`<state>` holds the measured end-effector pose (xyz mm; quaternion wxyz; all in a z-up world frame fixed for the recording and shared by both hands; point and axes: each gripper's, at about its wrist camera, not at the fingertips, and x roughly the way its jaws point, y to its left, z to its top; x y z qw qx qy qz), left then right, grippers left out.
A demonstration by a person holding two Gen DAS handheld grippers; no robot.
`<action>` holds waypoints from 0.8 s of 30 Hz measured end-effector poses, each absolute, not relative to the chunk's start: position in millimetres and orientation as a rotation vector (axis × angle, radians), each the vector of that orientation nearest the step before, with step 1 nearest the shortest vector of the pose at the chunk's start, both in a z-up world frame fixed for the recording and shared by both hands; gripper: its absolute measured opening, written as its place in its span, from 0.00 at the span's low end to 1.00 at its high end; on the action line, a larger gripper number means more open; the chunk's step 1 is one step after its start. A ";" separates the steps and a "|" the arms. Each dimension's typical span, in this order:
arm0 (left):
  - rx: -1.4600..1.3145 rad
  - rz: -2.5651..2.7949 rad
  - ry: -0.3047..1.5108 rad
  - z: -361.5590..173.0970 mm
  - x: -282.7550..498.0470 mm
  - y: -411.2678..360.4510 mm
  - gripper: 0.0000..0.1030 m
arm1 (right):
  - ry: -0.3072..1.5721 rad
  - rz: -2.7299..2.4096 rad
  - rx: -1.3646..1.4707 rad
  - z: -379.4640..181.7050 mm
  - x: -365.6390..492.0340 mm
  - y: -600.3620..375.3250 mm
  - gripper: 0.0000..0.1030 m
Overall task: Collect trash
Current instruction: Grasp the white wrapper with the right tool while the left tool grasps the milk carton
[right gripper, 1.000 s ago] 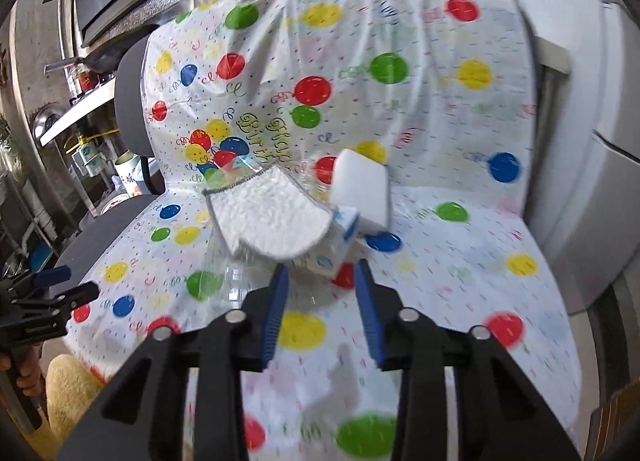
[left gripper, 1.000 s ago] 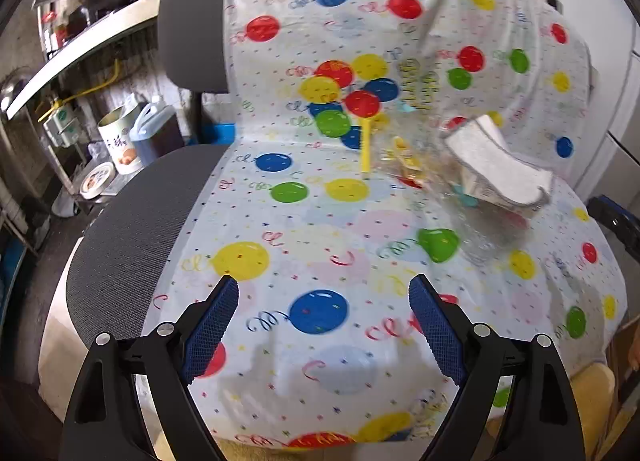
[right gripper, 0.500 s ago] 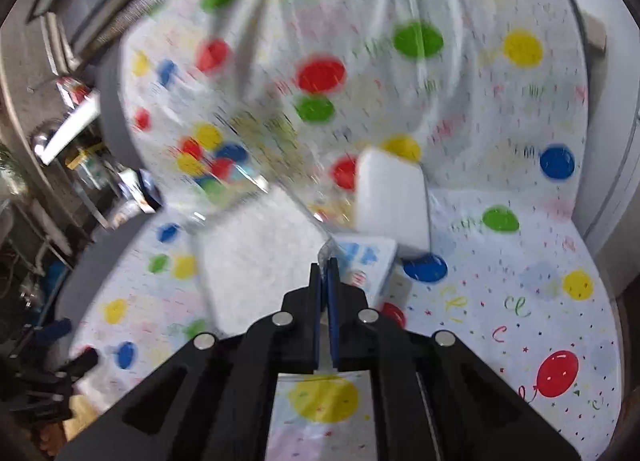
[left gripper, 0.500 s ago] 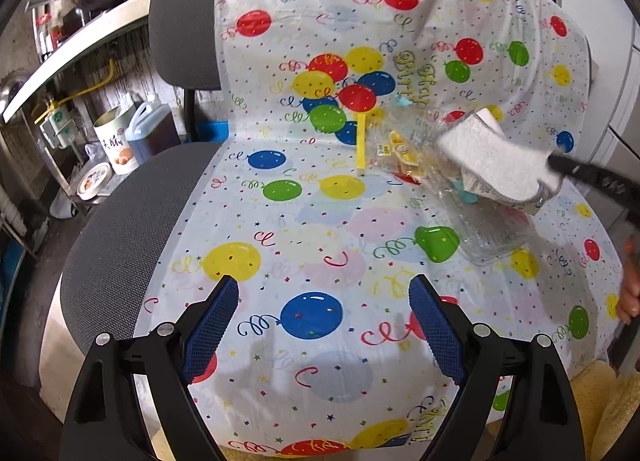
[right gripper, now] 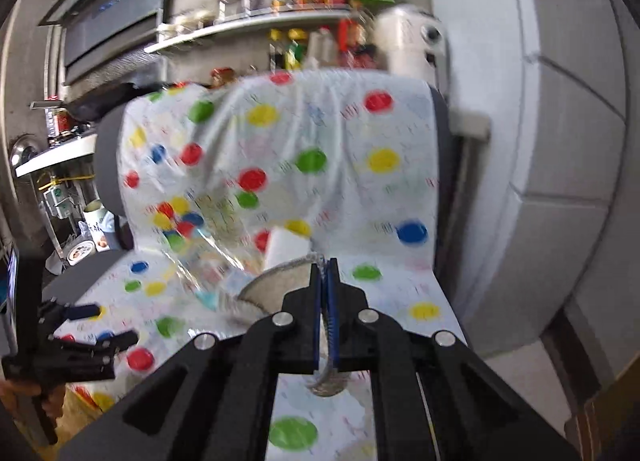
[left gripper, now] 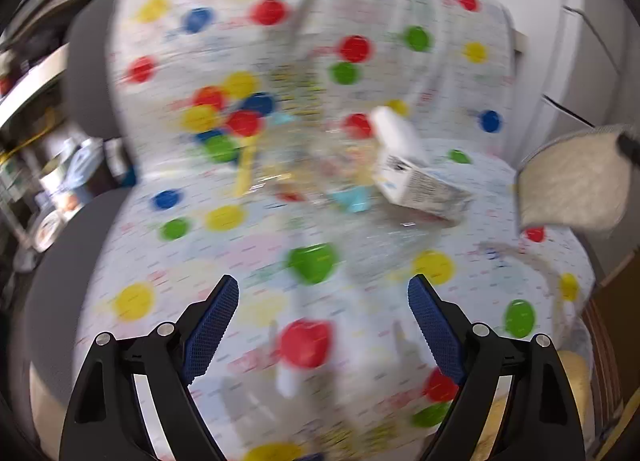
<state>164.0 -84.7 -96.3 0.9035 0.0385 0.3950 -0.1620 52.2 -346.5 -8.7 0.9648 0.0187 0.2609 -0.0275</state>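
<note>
My right gripper [right gripper: 325,273] is shut on a white cloth pad with a grey edge [right gripper: 276,289] and holds it above the seat; the pad also shows at the right of the left wrist view [left gripper: 572,181]. A white carton [left gripper: 416,185], a white block [left gripper: 394,133] and clear plastic wrap [left gripper: 320,173] lie on the balloon-print sheet [left gripper: 280,261] that covers the chair. My left gripper [left gripper: 323,317] is open and empty, low over the front of the seat. It also shows in the right wrist view [right gripper: 92,325].
A white cabinet [right gripper: 560,141] stands to the right of the chair. Shelves with bottles and jars [right gripper: 304,13] run behind it. Tins and containers [left gripper: 60,181] sit on the floor at the left. The dark chair seat [left gripper: 52,281] shows beside the sheet.
My right gripper has lifted the cloth pad off the carton and pulled it back to the right. My left gripper has swung right toward the trash pile; its view is blurred.
</note>
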 end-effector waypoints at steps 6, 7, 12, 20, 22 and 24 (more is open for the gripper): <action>0.110 -0.449 0.802 -95.3 189.2 -137.0 0.84 | 0.554 -0.135 0.116 -34.2 49.3 -385.2 0.04; 0.107 -0.455 0.801 -95.0 193.0 -140.9 0.84 | 0.553 -0.140 0.129 -36.4 49.0 -391.0 0.04; 0.045 -0.484 0.832 -103.9 234.5 -153.3 0.84 | 0.564 -0.151 0.148 -45.8 51.3 -405.0 0.04; 0.040 -0.625 0.870 -124.0 248.5 -175.1 0.80 | 0.560 -0.173 0.170 -45.9 45.4 -418.9 0.04; 0.040 -0.696 0.866 -123.5 238.1 -181.7 0.80 | 0.559 -0.180 0.171 -45.1 42.0 -421.3 0.04; 0.058 -0.769 0.859 -123.5 225.4 -191.8 0.80 | 0.556 -0.183 0.179 -44.6 40.4 -423.6 0.04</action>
